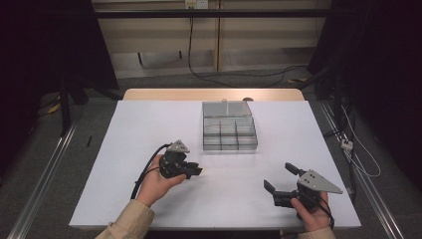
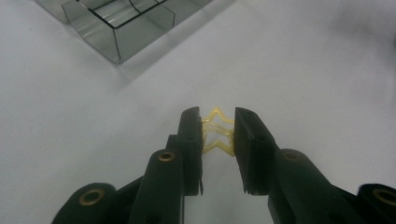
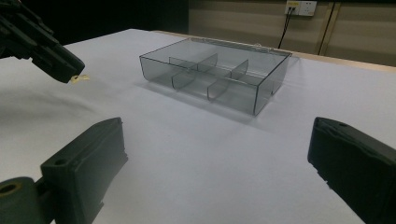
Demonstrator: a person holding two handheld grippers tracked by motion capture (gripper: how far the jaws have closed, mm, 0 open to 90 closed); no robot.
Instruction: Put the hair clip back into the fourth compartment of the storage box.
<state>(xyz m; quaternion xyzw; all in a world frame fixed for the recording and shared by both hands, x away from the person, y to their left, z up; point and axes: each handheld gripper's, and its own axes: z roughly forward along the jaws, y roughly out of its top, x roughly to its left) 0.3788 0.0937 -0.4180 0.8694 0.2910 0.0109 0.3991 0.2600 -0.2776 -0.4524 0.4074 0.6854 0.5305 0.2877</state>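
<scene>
My left gripper (image 1: 195, 171) raised off the white table (image 1: 124, 149), jaws clamped on a small yellow star-shaped piece (image 2: 217, 132), near the clear divided box (image 1: 229, 130), my right gripper (image 1: 280, 178) low, level, jaws wide apart, empty

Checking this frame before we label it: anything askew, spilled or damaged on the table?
Nothing stands out. The clear divided box sits square on the white table, its compartments looking empty. The left gripper is shut on a small yellow star-shaped piece, which looks intact. The right gripper is open, holding nothing.
</scene>
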